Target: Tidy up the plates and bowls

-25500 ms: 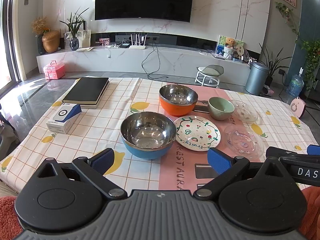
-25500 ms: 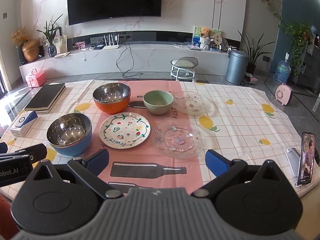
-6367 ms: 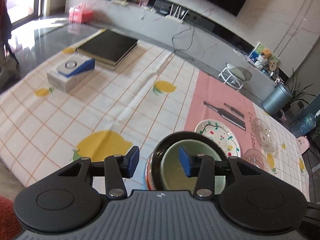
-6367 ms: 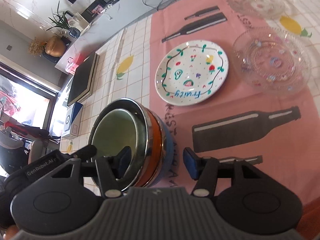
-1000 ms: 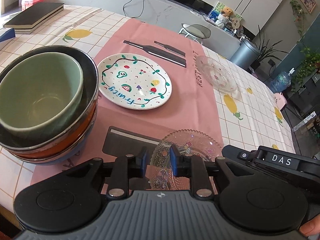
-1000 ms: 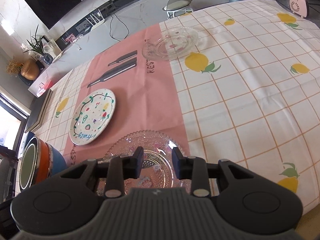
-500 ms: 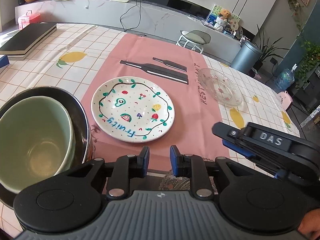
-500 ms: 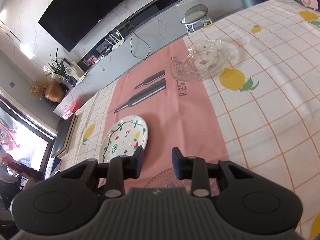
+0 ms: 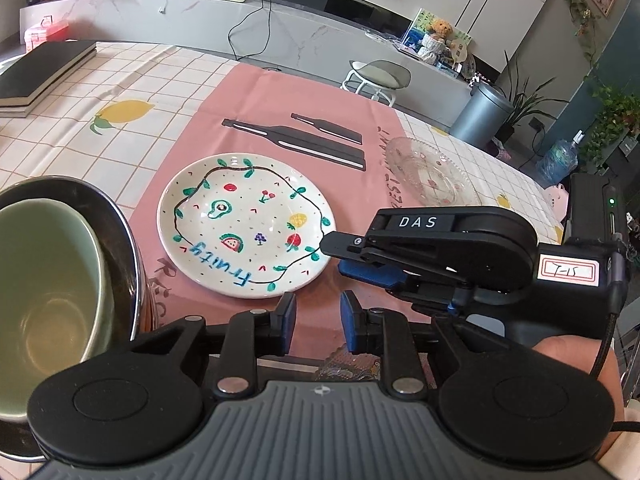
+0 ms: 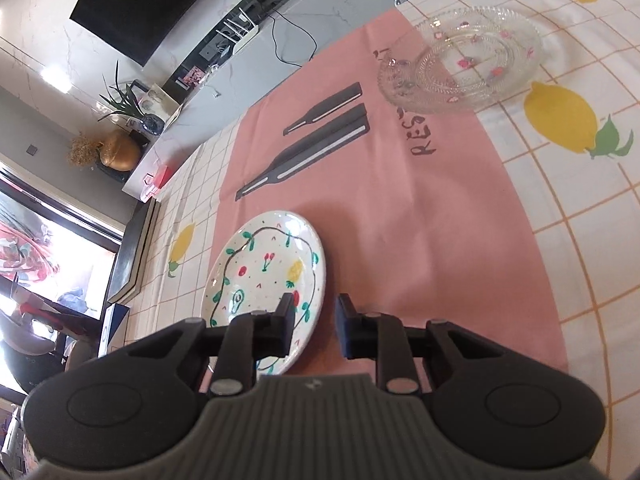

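A white fruit-painted plate [image 9: 244, 226] lies on the pink cloth; it also shows in the right wrist view [image 10: 264, 284]. A green bowl [image 9: 44, 304] sits nested in the steel and orange bowls [image 9: 120, 236] at the left. One glass plate [image 9: 430, 176] lies far right, also seen in the right wrist view [image 10: 468, 60]. My left gripper [image 9: 317, 322] is narrowly open just above the rim of a second glass plate [image 9: 352, 362] beneath it. My right gripper [image 10: 314, 330] is narrowly open and empty, hovering at the painted plate's right edge; it shows in the left wrist view [image 9: 360, 256].
A black book [image 9: 36, 72] lies at the table's far left. A stool [image 9: 380, 76] and a grey bin [image 9: 480, 116] stand beyond the table. The checked lemon cloth [image 10: 580, 208] stretches to the right.
Both grippers rose and moved forward toward the painted plate. The near glass plate slid almost out of sight under the left gripper and out of the right wrist view.
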`<state>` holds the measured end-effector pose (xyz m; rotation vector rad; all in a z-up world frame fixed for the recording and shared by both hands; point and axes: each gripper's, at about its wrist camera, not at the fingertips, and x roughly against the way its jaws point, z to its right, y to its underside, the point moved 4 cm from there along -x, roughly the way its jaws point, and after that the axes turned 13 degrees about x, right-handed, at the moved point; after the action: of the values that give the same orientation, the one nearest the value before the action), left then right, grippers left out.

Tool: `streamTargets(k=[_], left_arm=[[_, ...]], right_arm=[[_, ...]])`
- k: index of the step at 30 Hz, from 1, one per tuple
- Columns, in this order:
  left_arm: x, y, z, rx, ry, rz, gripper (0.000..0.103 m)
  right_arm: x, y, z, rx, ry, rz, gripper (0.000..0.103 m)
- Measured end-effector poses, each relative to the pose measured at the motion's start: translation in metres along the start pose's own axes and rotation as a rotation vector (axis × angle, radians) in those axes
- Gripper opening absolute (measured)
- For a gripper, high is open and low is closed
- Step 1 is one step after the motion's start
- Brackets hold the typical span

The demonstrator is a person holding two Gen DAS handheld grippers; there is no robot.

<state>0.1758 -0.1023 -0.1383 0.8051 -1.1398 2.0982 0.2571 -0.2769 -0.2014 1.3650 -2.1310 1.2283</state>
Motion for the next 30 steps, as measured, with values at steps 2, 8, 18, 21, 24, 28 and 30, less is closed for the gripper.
streamTargets(k=[2, 8, 18, 21, 24, 28, 30], left_arm=[[-0.002, -0.001, 0.001, 0.002, 0.0, -0.002, 0.028], [-0.008, -0.002, 0.001, 0.008, 0.001, -0.002, 0.03], [-0.015, -0.005, 0.003, 0.022, -0.026, -0.002, 0.034], [-0.017, -0.008, 0.005, 0.029, -0.03, 0.01, 0.036], [-0.017, -0.012, 0.007, 0.045, -0.033, 0.042, 0.046], [-0.021, -0.018, 0.008, 0.049, -0.056, 0.064, 0.049], [-0.024, -0.02, 0.008, 0.049, -0.07, 0.066, 0.05]], right_arm=[[-0.005, 0.001, 0.002, -0.023, -0.015, -0.014, 0.02], [-0.015, 0.005, 0.001, -0.036, -0.026, -0.042, 0.005], [0.008, 0.005, 0.018, -0.099, 0.05, -0.01, 0.003], [0.024, 0.003, 0.031, -0.115, 0.121, 0.015, 0.003], [0.041, 0.0, 0.043, -0.114, 0.204, 0.05, 0.003], [0.063, -0.004, 0.058, -0.129, 0.28, 0.106, 0.0], [0.071, -0.007, 0.062, -0.101, 0.346, 0.127, 0.0]])
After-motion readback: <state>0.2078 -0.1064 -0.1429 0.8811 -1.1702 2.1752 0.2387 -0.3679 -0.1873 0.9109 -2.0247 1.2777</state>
